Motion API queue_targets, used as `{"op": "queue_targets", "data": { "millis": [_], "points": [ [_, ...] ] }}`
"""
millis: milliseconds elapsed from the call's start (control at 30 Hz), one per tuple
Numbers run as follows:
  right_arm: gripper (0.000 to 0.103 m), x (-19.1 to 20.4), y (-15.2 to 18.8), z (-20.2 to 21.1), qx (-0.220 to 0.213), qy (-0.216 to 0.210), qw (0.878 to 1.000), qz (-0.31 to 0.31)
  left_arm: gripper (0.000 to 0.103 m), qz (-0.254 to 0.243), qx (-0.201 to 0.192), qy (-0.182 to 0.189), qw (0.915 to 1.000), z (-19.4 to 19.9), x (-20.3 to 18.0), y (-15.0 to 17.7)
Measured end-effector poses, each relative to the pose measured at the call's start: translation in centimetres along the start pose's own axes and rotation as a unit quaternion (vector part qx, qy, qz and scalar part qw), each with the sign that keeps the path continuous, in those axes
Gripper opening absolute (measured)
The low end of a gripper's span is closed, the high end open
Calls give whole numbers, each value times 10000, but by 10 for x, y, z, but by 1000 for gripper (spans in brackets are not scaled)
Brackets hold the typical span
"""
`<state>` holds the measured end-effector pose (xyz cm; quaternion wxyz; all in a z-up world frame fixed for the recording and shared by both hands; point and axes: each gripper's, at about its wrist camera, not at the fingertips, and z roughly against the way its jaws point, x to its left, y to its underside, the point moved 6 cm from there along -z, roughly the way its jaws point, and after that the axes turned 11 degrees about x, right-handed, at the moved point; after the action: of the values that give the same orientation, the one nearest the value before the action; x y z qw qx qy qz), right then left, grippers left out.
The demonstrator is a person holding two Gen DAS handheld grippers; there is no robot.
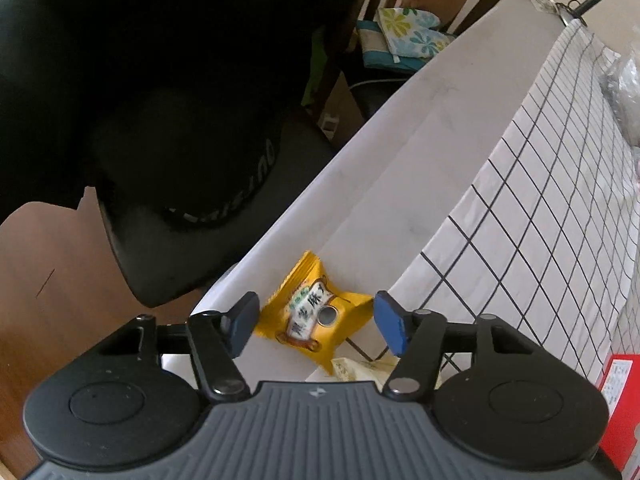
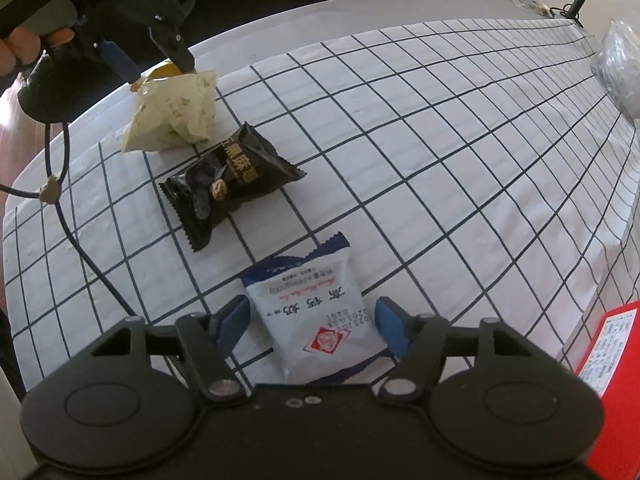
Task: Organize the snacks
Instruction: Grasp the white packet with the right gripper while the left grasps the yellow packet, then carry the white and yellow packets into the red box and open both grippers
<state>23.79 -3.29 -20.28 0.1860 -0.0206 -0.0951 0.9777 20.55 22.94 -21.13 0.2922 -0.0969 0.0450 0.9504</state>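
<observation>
A lived-in home room. The white desk (image 2: 360, 16) wears a grid-patterned cloth (image 2: 440, 140); beyond the desk's far edge stand a dark wooden chair (image 1: 472, 4) and a flowered fabric bag (image 1: 408, 28). Below the desk lies a brown wood floor (image 1: 48, 272).

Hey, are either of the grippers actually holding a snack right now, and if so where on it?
Neither yet. The left gripper straddles the yellow packet; the right gripper straddles the white packet, pads just clear.
</observation>
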Motion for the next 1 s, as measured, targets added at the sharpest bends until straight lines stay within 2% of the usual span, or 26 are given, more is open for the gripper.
{"op": "queue_targets", "data": {
  "millis": [67,333,500,767,1000],
  "points": [
    [59,0,0,1,-1,-72,9999,-78,57,15,19,4,10000,-2,0,0],
    [51,2,7,4,-99,-89,9984,-547,49,-9,19,-5,10000,-3,2,1],
    [49,2,18,6,-177,-80,9950,-976,35,-175,-3,99,9998,-2,1,2],
    [48,-10,38,27,-504,-117,9808,-1883,31,-354,-33,120,9993,0,0,8],
    [48,-9,57,52,-770,-122,9690,-2343,31,-392,-31,203,9990,5,9,17]
  ]
}}
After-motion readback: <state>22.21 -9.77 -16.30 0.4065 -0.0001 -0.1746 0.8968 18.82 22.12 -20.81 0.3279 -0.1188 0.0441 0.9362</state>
